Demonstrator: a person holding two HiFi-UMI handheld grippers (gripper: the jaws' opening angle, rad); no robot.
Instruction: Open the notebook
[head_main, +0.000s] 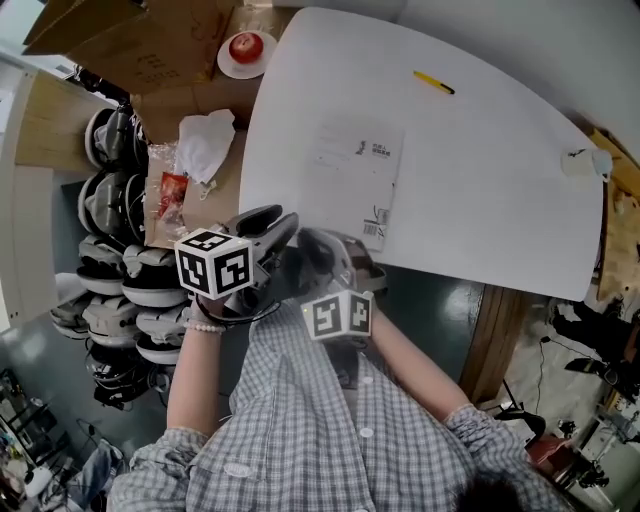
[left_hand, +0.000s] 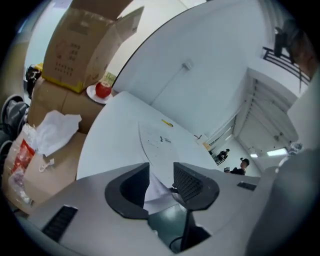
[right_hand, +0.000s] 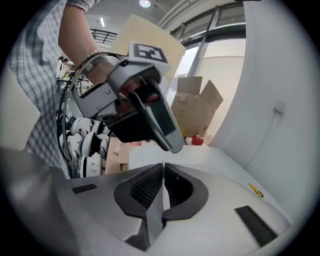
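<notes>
Checked shirt (head_main: 320, 420), bottom of frame. Left tongs (left_hand: 161, 170), centre-left: jaws apart, white paper loose between. Right tongs (right_hand: 163, 172), beside: pinched on near edge of notebook (head_main: 355, 185), mid-surface (head_main: 500, 170). Step, likely: lifting cover; next, fold it over.

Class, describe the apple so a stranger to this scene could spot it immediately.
Start at the big white table. Off its far left corner, a small white plate rests on cardboard boxes. The apple sits on it, the only round red thing there.

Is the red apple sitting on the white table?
No, the apple sits on a small plate on the cardboard boxes beside the table.
</notes>
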